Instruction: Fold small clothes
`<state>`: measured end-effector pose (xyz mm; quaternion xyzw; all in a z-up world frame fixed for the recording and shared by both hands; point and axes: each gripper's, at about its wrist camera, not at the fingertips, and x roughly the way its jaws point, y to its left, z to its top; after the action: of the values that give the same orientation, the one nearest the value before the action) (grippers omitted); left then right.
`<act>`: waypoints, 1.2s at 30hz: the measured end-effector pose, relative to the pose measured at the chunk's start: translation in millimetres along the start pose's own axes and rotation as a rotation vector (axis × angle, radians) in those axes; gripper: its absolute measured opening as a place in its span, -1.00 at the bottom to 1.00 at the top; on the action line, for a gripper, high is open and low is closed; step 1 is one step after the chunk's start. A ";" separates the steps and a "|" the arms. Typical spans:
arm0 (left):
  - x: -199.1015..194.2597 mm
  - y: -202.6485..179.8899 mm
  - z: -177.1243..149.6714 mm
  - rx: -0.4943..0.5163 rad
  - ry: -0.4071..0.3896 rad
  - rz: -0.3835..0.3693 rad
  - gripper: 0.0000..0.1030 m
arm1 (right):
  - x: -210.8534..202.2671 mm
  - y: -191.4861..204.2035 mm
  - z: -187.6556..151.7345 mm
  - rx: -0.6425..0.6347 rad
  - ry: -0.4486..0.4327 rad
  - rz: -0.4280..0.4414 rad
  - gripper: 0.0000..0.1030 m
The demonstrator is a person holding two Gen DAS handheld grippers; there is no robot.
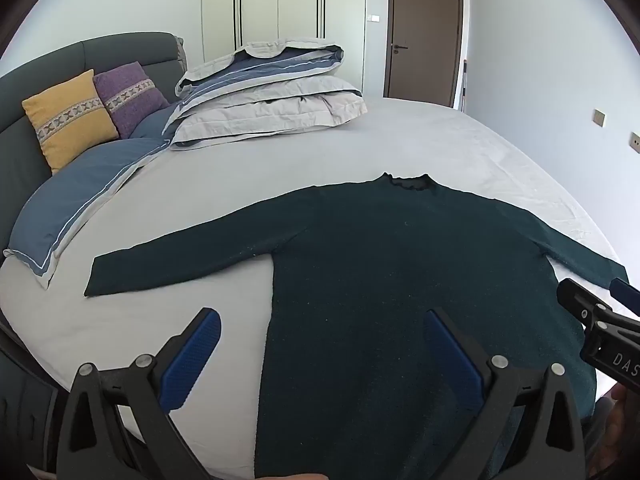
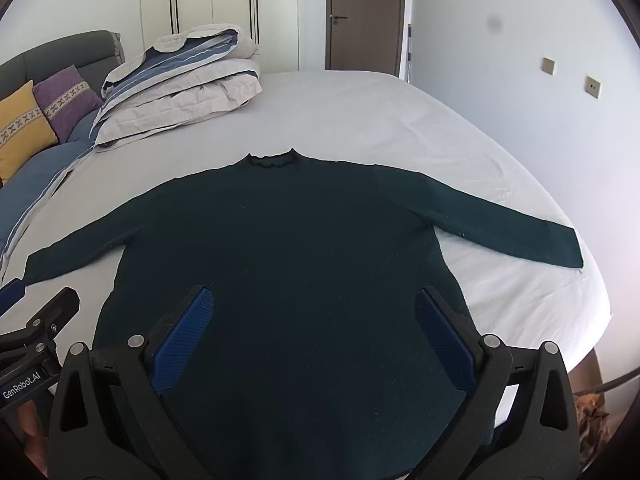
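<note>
A dark green long-sleeved sweater [image 2: 296, 264] lies flat on the light grey sheet of the bed [image 2: 400, 120], collar at the far end, hem toward the near edge, both sleeves spread out to left and right.

The left gripper [image 1: 320, 356] hangs over the sweater's left edge with its jaws wide apart and nothing between the blue pads [image 1: 192, 364]; one pad is above the bare sheet, the other above the knit. The right gripper [image 2: 312, 340] hangs over the lower body of the sweater, jaws equally wide apart and empty.

From the right wrist view, the left gripper's body at the near left reads "GenRobot.AI". From the left wrist view, the right gripper's body at the right edge shows the letters "DAS", cut off by the frame.

At the far left lie a folded duvet [image 1: 272, 96], a yellow cushion [image 1: 70, 120] and a purple cushion [image 1: 130, 94] against a grey headboard [image 1: 120, 50].
</note>
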<state>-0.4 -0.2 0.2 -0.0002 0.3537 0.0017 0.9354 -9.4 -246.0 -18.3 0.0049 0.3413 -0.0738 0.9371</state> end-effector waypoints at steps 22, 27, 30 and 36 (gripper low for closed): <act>-0.6 5.8 -1.1 -0.016 0.003 -0.006 1.00 | 4.5 1.7 -3.4 -0.006 0.016 0.002 0.99; 0.4 7.6 -0.9 -0.017 0.004 -0.006 1.00 | 4.6 2.2 -3.7 -0.006 0.017 0.000 0.99; 1.0 9.5 -0.2 -0.018 0.005 -0.006 1.00 | 4.9 2.3 -3.7 -0.007 0.019 -0.001 0.99; 1.3 10.2 -0.3 -0.018 0.005 -0.005 1.00 | 5.9 3.1 -4.9 -0.008 0.020 -0.003 0.99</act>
<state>0.3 10.0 -0.9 -0.0094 0.3560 0.0023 0.9344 -7.6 -243.5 -25.9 0.0015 0.3508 -0.0736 0.9336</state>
